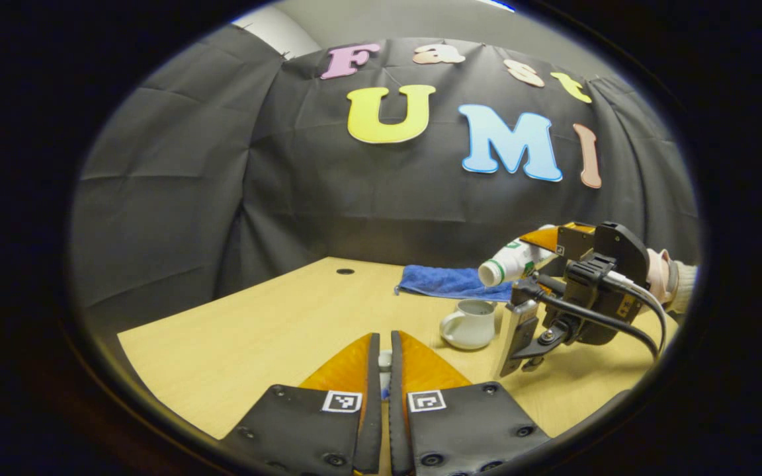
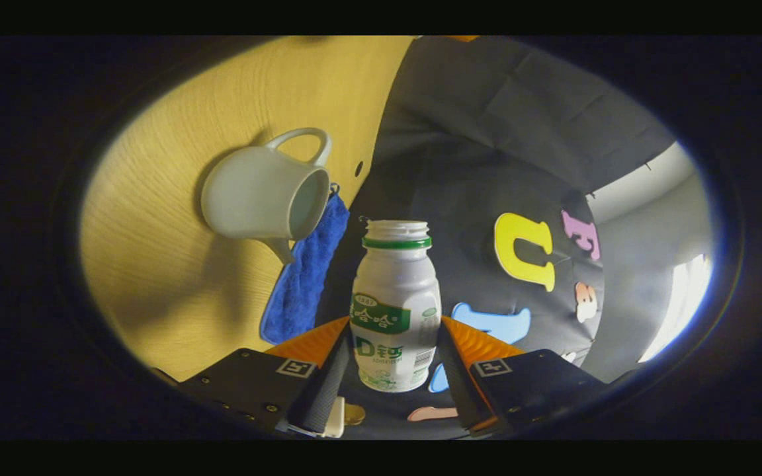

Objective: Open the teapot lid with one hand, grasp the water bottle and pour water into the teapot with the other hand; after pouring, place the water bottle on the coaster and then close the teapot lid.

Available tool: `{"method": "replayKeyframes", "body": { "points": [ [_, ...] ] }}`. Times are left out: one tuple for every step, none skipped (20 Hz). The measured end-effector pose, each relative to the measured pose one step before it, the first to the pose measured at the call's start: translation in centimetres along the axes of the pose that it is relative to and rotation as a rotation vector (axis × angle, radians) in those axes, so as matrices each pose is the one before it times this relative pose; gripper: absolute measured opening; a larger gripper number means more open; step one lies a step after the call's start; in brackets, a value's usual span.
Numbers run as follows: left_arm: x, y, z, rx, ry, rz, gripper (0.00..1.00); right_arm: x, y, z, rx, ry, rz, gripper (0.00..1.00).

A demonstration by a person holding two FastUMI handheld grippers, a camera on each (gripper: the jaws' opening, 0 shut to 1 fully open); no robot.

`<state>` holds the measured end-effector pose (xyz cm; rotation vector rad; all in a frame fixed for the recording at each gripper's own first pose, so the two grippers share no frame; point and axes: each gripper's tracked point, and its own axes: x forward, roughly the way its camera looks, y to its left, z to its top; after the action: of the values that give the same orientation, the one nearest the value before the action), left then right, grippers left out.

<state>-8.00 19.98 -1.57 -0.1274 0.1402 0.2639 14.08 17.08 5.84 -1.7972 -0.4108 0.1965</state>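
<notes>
- Left gripper view: my left gripper (image 1: 384, 370) hovers low over the wooden table (image 1: 275, 317), its jaws drawn almost together on a small pale thing, perhaps the teapot's lid, though I cannot tell what it is or whether both jaws press on it.
- Ahead and to the right, the white teapot (image 1: 468, 324) stands upright on the table, its top open and its handle turned toward me.
- Just above the teapot, my right gripper (image 1: 553, 254) holds the water bottle (image 1: 508, 263) tipped on its side, the open mouth pointing left and down, close over the teapot's rim.
- A hand in a pale sleeve (image 1: 669, 281) grips that tool at the far right.
- A blue cloth (image 1: 450, 281) lies on the table just behind the teapot.
- Right gripper view: my right gripper (image 2: 391, 370) clamps the water bottle (image 2: 395, 311) by its lower body, both jaws against its sides; the cap is off.
- Here the teapot (image 2: 265, 198) sits apart from the bottle's mouth, its opening facing the blue cloth (image 2: 305, 277).
</notes>
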Motion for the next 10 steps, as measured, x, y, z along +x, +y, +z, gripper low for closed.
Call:
{"method": "replayKeyframes", "body": {
  "points": [
    [0.144,-0.254,0.271,-0.00173,-0.00502,-0.00769,0.11,-0.071,0.633,-0.209,0.04915,0.01414,0.02949,0.71],
    [0.231,-0.351,0.143,-0.00327,-0.00137,-0.00807,0.15,-0.006,0.547,-0.441,0.05149,0.01381,0.02627,0.71],
    [0.045,-0.351,0.206,-0.00372,-0.00316,-0.00930,0.15,-0.070,0.333,-0.142,0.04137,0.01112,0.01520,0.71],
    [0.064,-0.372,0.352,-0.00157,-0.00836,-0.00963,0.11,-0.142,0.148,-0.023,0.03139,0.01245,0.00573,0.71],
    [0.000,-0.223,0.543,0.00235,-0.00925,-0.00898,0.15,-0.169,0.263,-0.245,0.03415,0.01314,0.00865,0.72],
    [0.049,-0.227,0.490,0.00444,-0.00878,-0.00706,0.11,-0.099,0.715,-0.286,0.04800,0.01114,0.01833,0.71],
    [0.187,-0.243,0.349,0.00361,-0.00584,-0.00619,0.15,-0.199,0.573,-0.172,0.05283,0.01120,0.01914,0.71],
    [0.181,-0.147,0.340,0.00098,-0.00414,-0.00585,0.15,-0.254,0.309,-0.267,0.05390,0.01036,0.01929,0.71],
    [0.176,-0.246,0.256,-0.00069,-0.00163,-0.00794,0.15,-0.210,0.295,-0.153,0.05566,0.01161,0.01916,0.71],
    [0.291,-0.159,0.202,-0.00169,-0.00375,-0.00838,0.15,-0.132,0.058,-0.154,0.05712,0.01050,0.02152,0.71]
  ]
}}
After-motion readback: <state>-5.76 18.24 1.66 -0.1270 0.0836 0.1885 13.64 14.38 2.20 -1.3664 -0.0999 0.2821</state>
